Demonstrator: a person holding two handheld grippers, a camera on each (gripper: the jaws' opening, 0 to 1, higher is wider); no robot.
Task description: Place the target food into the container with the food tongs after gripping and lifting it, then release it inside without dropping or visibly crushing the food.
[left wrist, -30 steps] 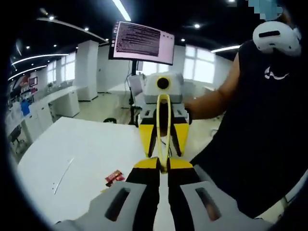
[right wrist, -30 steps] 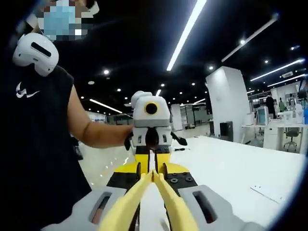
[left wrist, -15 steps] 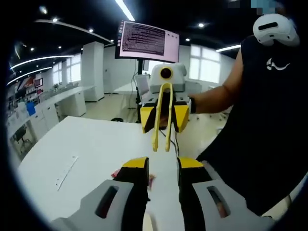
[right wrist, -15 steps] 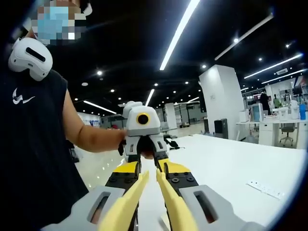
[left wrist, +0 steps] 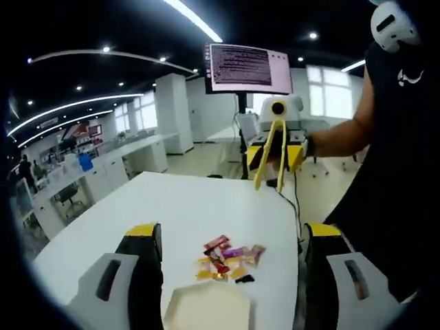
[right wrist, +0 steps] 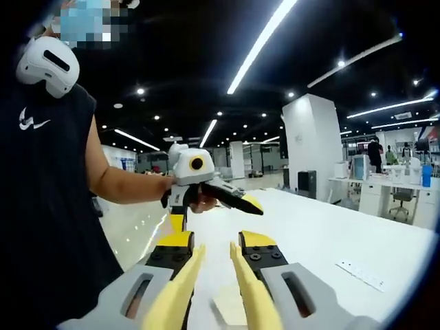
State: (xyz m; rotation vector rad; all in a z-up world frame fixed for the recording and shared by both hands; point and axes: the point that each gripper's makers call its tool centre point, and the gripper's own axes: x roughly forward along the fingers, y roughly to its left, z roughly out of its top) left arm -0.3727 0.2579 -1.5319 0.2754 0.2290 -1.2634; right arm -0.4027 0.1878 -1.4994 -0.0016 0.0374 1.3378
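1. Your left gripper (left wrist: 227,275) has its black-and-yellow jaws spread wide, with nothing between them, above the white table (left wrist: 172,206).
2. Your right gripper (right wrist: 213,258) pinches the yellow plastic food tongs (right wrist: 240,295); the tong arms stand slightly apart.
3. The target food, a small heap of wrapped snacks (left wrist: 227,260), lies on the table just beside the pale hexagonal container (left wrist: 206,309).
4. A dark monitor (left wrist: 249,69) on a stand rises beyond the table.

Worktop (left wrist: 179,206): container (left wrist: 206,309) at the near edge, wrapped snacks (left wrist: 227,258) just behind it. Monitor (left wrist: 249,69) on its stand beyond the worktop's far end.
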